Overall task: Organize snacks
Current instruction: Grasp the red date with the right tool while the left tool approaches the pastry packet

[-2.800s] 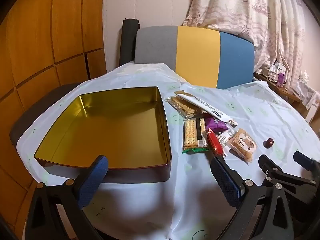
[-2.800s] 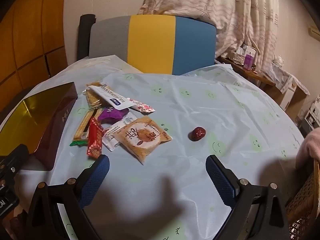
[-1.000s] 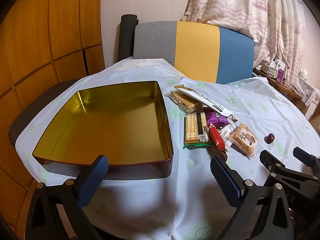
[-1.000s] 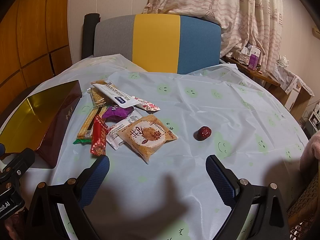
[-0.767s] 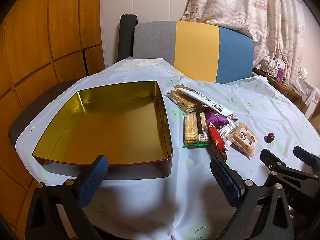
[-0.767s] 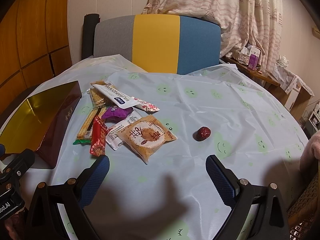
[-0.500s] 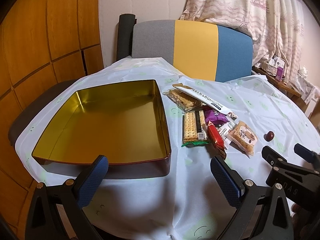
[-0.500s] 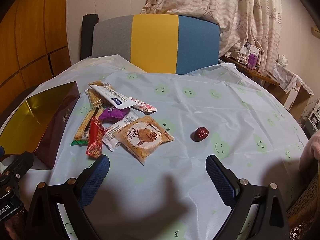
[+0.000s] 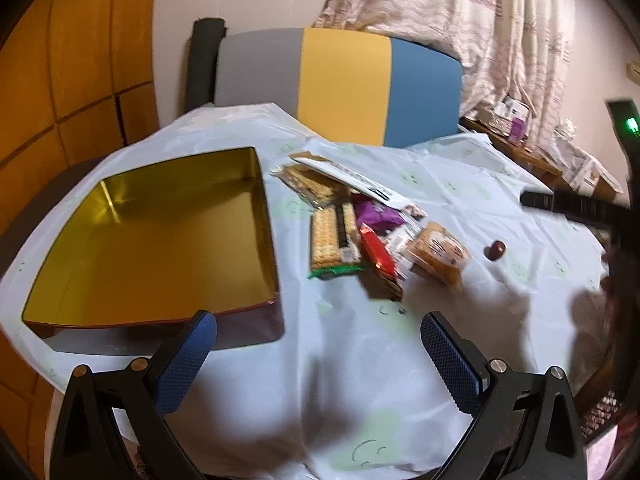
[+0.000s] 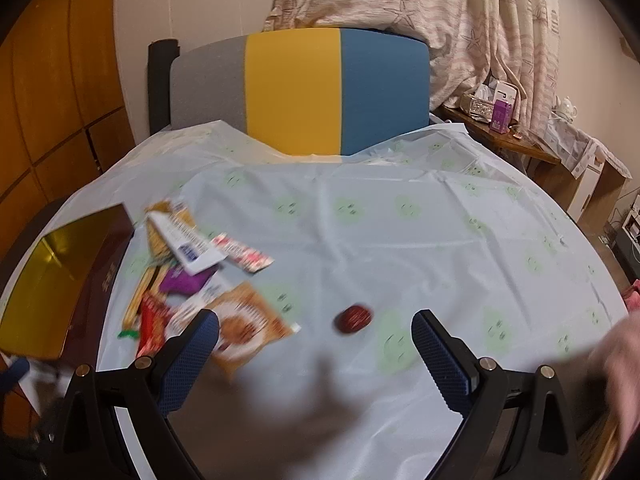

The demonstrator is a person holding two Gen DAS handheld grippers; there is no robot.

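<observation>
An empty gold tin box (image 9: 160, 236) with dark red sides sits at the table's left; it shows in the right wrist view (image 10: 52, 280) too. A heap of snack packets lies right of it: a cracker pack (image 9: 334, 236), a red bar (image 9: 376, 252), a round cake packet (image 9: 438, 250) (image 10: 248, 320), a purple packet (image 10: 184, 280) and a long white packet (image 9: 352, 178). A dark red date (image 9: 495, 249) (image 10: 354, 317) lies apart on the right. My left gripper (image 9: 318, 344) is open and empty above the near table edge. My right gripper (image 10: 314, 340) is open and empty, just short of the date.
A pale blue cloth (image 10: 400, 220) with green smiley faces covers the round table. A grey, yellow and blue chair back (image 10: 296, 92) stands behind it. A side shelf (image 10: 500, 128) with small items is at the far right. Wood panelling (image 9: 60, 60) lines the left wall.
Both grippers have moved forward and right over the table. The right gripper has closed in on the date and cake packet. Both stay open and empty. The views are blurred by motion.
</observation>
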